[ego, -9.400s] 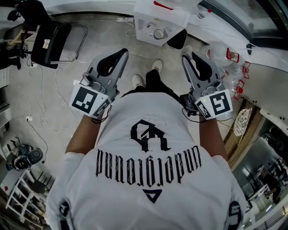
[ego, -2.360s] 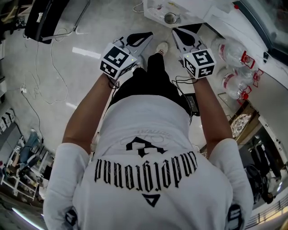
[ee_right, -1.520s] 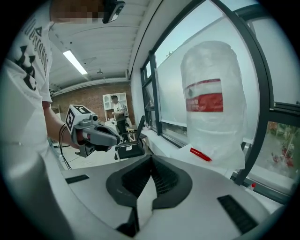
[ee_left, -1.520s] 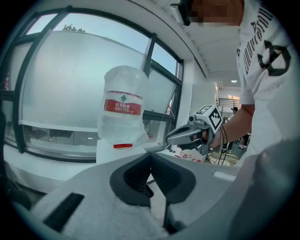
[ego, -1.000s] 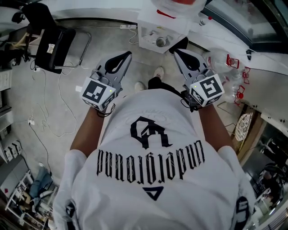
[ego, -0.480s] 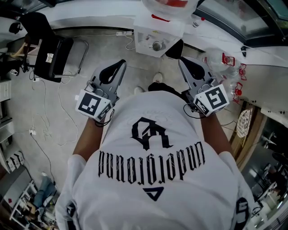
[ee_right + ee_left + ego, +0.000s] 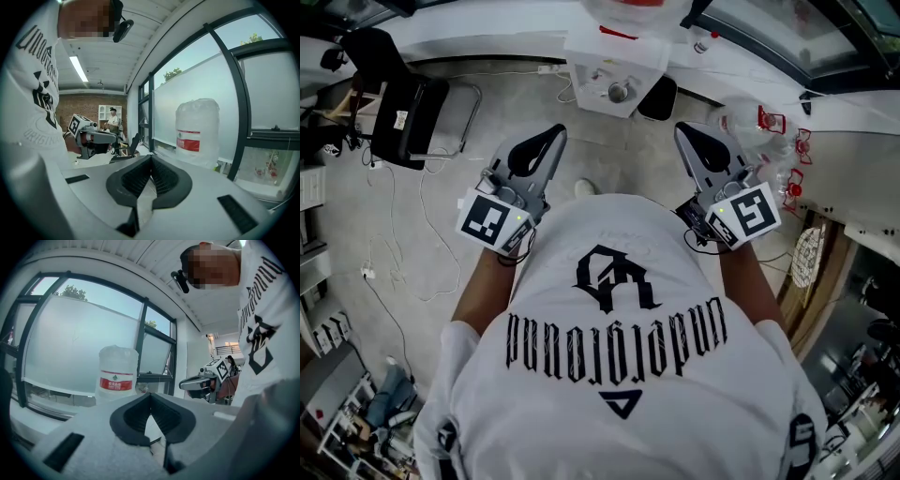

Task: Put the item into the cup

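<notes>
Left tongs (image 7: 551,139) closed, empty. Right tongs (image 7: 685,133) closed, empty. Cup (image 7: 618,92) near bench (image 7: 586,56) front edge.

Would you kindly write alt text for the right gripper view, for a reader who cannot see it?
The right gripper, jaws shut and empty, points towards a large water bottle with a red label beside a frosted window. At left, the left gripper is held up next to the person's white shirt.

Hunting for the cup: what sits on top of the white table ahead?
A metal cup stands near the front edge of the white table, with a red strip further back. The water jug hides its far part.
</notes>
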A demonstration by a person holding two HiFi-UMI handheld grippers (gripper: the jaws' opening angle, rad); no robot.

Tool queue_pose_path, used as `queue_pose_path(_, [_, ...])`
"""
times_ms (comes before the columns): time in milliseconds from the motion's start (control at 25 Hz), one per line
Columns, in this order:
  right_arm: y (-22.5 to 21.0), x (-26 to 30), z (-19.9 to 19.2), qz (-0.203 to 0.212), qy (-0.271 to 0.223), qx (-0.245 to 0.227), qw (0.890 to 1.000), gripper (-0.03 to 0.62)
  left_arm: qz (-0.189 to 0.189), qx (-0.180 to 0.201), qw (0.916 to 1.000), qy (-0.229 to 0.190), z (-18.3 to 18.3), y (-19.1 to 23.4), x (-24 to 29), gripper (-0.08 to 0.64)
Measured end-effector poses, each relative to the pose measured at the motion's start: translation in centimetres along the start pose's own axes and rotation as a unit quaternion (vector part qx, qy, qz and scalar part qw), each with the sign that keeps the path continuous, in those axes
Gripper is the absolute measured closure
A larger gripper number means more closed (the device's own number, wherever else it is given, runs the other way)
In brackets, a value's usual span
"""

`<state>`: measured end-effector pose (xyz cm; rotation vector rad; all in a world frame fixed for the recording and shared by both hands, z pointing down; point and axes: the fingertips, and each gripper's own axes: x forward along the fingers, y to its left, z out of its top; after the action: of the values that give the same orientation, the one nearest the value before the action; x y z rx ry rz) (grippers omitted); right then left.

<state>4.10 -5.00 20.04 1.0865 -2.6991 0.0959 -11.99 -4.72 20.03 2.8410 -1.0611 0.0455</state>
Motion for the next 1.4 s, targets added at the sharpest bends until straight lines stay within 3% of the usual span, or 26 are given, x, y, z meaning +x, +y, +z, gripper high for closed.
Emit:
queue_pose_path(480, [-2.2,-11.6,-4.0,0.026,0.004,0.015,1.0,0.577,0.005,-0.011,0.9999,0.011,-0.5,-12.4,4.1,0.548])
queue_pose_path(800, [-1.3,-16.7,-5.9,0.07,-0.006,0.027,0.997,0.578,0.031,-0.013,0.999,0.027,-1.5,-19.2,3.7,0.548])
queue_pose_path(1080, [1.6,-18.3,-5.9,0.077,-0.01,0.015,0.997,0.578,0.036,-0.011,0.9992,0.014,-1.1,-21.1,1.0,0.548])
queue_pose_path(1400, [6.4,-18.6,-4.3,0.051,-0.017,0.01,0.999,0.578,-0.001,0.005,1.0,-0.002,0.4,-21.5,-2.5,0.548])
